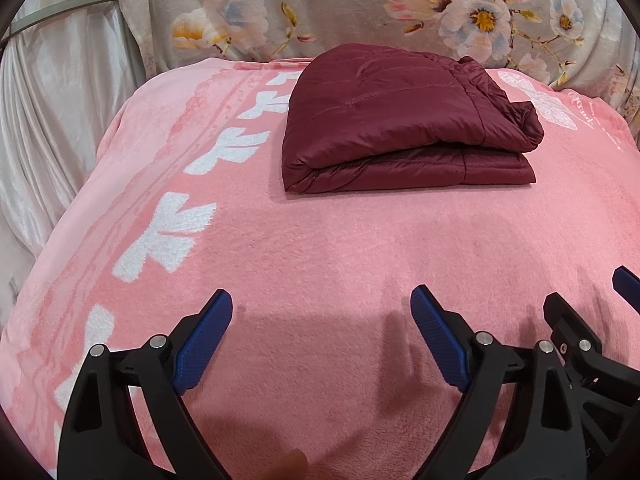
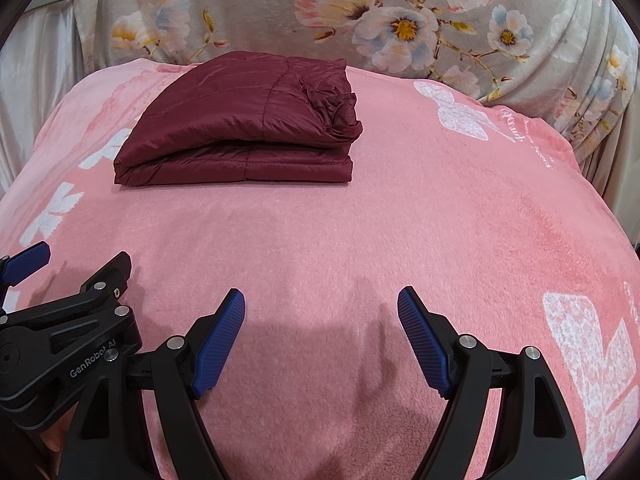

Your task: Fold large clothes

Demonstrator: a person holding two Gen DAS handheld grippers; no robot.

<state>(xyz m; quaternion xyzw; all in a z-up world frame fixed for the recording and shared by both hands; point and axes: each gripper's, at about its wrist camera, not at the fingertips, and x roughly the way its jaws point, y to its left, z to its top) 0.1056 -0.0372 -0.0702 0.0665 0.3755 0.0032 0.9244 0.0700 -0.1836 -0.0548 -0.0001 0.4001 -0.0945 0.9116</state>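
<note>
**Folded maroon jacket rests on pink blanket, both claws released**

A maroon quilted jacket (image 1: 404, 120) lies folded into a thick, roughly rectangular bundle at the far middle of a pink blanket (image 1: 340, 240), well apart from both grippers. Its shell is smooth and faintly glossy, crossed by stitched quilting lines; the folded layers stack flat along the near edge, while bunched, puckered fabric bulges at the right end. The blanket beneath is plush fleece printed with white leaf-like shapes along its left side and a white lacy butterfly motif (image 2: 460, 114) at the far right, beside a line of white cursive script too small and curved to read. Behind it hangs a grey fleece cloth (image 1: 360, 4) with large pink, white and blue blossoms, and pale satin drapery (image 1: 52, 100) falls in folds at the left.

The left gripper (image 1: 322, 300) hovers over bare blanket in the foreground, jaws spread wide with nothing between them. The right gripper (image 2: 321, 298) is just beside it, likewise released and empty. Both have black plastic arms with silver pivot pins and blue pads (image 2: 220, 344) of fine ridged texture. In the right wrist view the left gripper's black body bears the raised lettering "GenRobot AI".
</note>
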